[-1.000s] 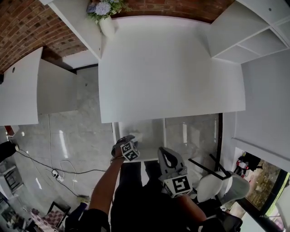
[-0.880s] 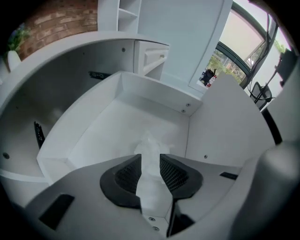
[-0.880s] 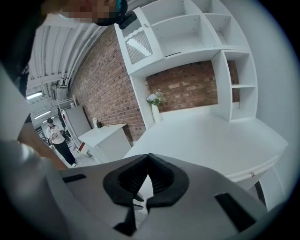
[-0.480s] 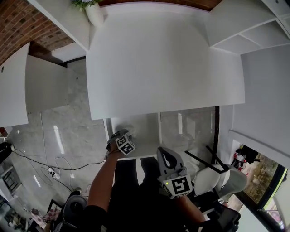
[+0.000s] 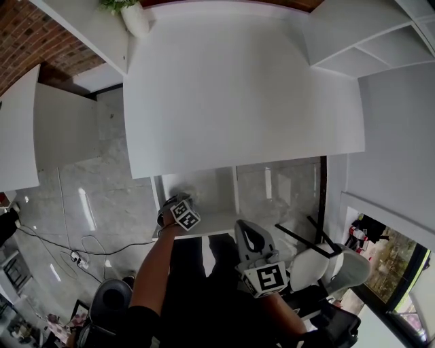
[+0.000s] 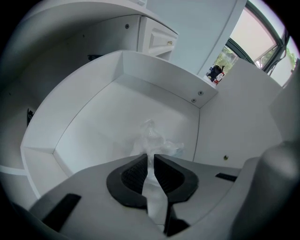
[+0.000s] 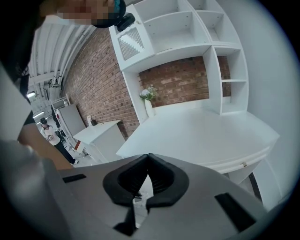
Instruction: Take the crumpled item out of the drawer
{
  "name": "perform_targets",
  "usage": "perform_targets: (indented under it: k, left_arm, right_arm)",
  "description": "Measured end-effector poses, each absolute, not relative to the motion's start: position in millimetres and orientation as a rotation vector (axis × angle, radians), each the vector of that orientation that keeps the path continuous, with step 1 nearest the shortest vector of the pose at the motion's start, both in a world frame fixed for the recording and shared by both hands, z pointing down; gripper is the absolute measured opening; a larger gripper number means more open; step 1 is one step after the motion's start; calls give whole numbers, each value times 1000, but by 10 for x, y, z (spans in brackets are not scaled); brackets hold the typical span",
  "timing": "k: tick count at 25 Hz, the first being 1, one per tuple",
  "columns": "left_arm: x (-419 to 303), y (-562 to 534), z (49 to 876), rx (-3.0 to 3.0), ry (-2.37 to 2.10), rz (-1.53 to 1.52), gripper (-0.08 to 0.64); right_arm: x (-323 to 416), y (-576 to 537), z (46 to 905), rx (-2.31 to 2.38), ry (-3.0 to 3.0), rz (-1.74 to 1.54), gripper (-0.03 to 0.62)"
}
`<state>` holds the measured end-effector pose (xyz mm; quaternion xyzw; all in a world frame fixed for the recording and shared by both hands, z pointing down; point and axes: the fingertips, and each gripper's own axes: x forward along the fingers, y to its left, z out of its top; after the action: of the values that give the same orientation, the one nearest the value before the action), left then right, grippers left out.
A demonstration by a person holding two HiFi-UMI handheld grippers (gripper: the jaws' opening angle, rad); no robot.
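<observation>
An open white drawer (image 5: pixel 204 194) sticks out from under the white desk (image 5: pixel 238 88). In the left gripper view a crumpled white item (image 6: pixel 152 138) lies on the drawer floor near the right wall (image 6: pixel 220 126). My left gripper (image 6: pixel 151 161) is inside the drawer. Its jaws are closing, with a strip of the item pinched between the pads. In the head view that gripper (image 5: pixel 175 200) sits at the drawer's left side. My right gripper (image 5: pixel 247 230) hangs outside, in front of the drawer. It (image 7: pixel 148 159) is shut and holds nothing.
A vase of flowers (image 5: pixel 132 17) stands at the desk's far left corner, with white shelves (image 5: pixel 353 34) at the far right. There is a white chair (image 5: pixel 326 272) to my right, a low white cabinet (image 5: pixel 20 122) to the left and cables (image 5: pixel 75 255) on the tiled floor.
My left gripper has reached a little farther left and deeper into the drawer. The right gripper has stayed in front of the drawer. The head view has tilted slightly.
</observation>
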<state>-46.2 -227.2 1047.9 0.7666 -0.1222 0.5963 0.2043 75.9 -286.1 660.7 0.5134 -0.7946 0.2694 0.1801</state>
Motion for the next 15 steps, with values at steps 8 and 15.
perform_targets:
  k: [8,15]
  left_arm:
    - [-556,-2462,10143,2142,-442,1671,40]
    - [-489,-2649,9243,2211,-665,1581,34]
  right_arm:
    - [814,-2824,6413,1481,-2290,726,14]
    - [942,-2617,6024,1475,-2340,690,14]
